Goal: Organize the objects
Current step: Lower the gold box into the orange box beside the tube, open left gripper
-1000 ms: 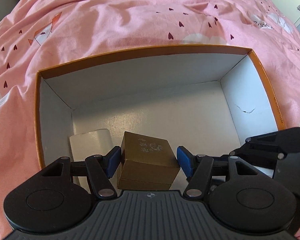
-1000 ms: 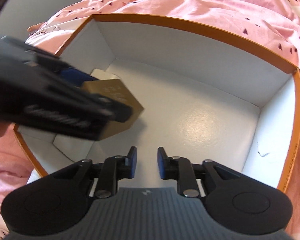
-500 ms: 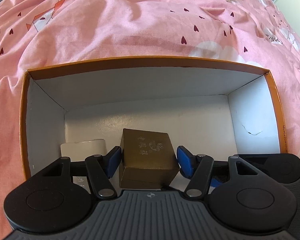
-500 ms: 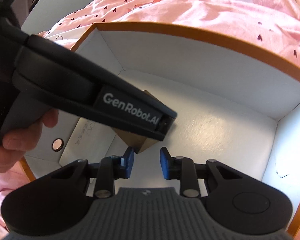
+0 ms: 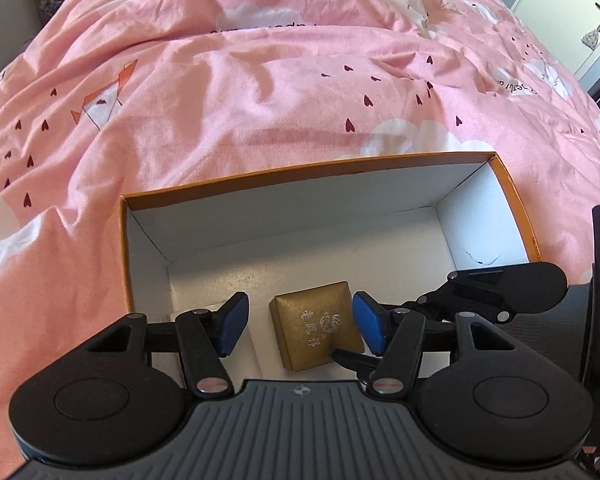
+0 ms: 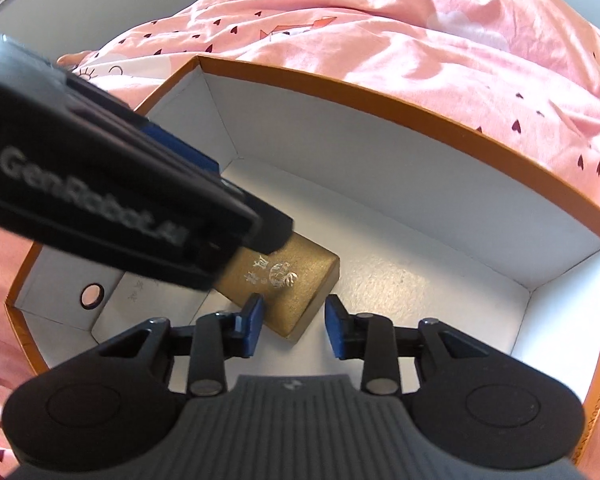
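Note:
A small gold box [image 5: 318, 330] with silver print rests on the white floor of an orange-rimmed cardboard box [image 5: 300, 170]. My left gripper [image 5: 298, 326] is open above the gold box, with its blue pads apart from the box's sides. My right gripper [image 6: 294, 328] is open, its pads on either side of the gold box's near corner [image 6: 288, 284], apart from it. The left gripper's body [image 6: 100, 196] crosses the right wrist view. A white flat box [image 5: 240, 344] lies left of the gold box.
The cardboard box [image 6: 400, 96] sits on a pink bedspread [image 5: 260, 80] with small hearts. A round hole [image 6: 91, 295] shows in the box's near left wall. A white cabinet door [image 5: 580, 12] stands at the far right.
My left gripper let go of the gold box, opened wide and rose. The gold box now lies on the cardboard box floor. My right gripper opened and moved up to its corner.

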`<action>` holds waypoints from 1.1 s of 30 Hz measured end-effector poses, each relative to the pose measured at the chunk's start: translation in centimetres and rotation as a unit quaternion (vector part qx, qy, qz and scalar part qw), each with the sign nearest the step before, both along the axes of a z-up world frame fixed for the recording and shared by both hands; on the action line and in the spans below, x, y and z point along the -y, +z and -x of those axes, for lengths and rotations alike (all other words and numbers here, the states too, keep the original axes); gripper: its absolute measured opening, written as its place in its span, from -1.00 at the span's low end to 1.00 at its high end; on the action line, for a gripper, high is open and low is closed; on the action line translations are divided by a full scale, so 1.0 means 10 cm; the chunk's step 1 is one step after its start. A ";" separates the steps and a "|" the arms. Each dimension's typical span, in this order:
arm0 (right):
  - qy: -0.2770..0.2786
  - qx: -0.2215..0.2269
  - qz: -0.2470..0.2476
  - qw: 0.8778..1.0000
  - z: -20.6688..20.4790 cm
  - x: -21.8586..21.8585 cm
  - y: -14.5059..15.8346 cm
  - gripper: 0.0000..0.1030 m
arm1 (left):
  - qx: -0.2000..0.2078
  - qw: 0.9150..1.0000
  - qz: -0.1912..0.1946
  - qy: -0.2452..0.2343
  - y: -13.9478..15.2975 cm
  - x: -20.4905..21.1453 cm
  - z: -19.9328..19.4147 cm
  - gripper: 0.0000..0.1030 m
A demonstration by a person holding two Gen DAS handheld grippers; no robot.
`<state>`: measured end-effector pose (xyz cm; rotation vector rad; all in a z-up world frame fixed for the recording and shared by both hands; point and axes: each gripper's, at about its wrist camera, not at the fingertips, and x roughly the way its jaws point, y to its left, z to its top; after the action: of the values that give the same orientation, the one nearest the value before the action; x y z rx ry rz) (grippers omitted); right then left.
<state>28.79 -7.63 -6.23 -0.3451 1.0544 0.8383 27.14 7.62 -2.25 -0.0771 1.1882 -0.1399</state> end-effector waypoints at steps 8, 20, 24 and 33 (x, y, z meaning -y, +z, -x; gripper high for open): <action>0.044 -0.018 0.039 0.998 -0.04 -0.01 -0.13 0.00 | -0.028 0.999 0.004 -0.040 -0.17 0.02 0.15 -0.04; 0.103 -0.021 0.068 0.992 -0.32 0.02 -0.27 -0.36 | -0.050 0.993 0.004 -0.103 -0.53 0.08 0.23 -0.35; 0.117 -0.011 0.063 0.991 -0.37 0.04 -0.22 -0.56 | -0.033 0.991 -0.012 -0.128 -0.58 0.14 0.26 -0.50; 0.081 -0.003 0.008 0.997 -0.65 0.19 0.09 -0.63 | 0.029 0.994 -0.015 -0.106 -0.32 0.02 0.20 -0.54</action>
<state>35.25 -9.50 -5.31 -0.4459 1.0481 0.9771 25.13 7.47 -5.44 0.0803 1.1383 -0.3097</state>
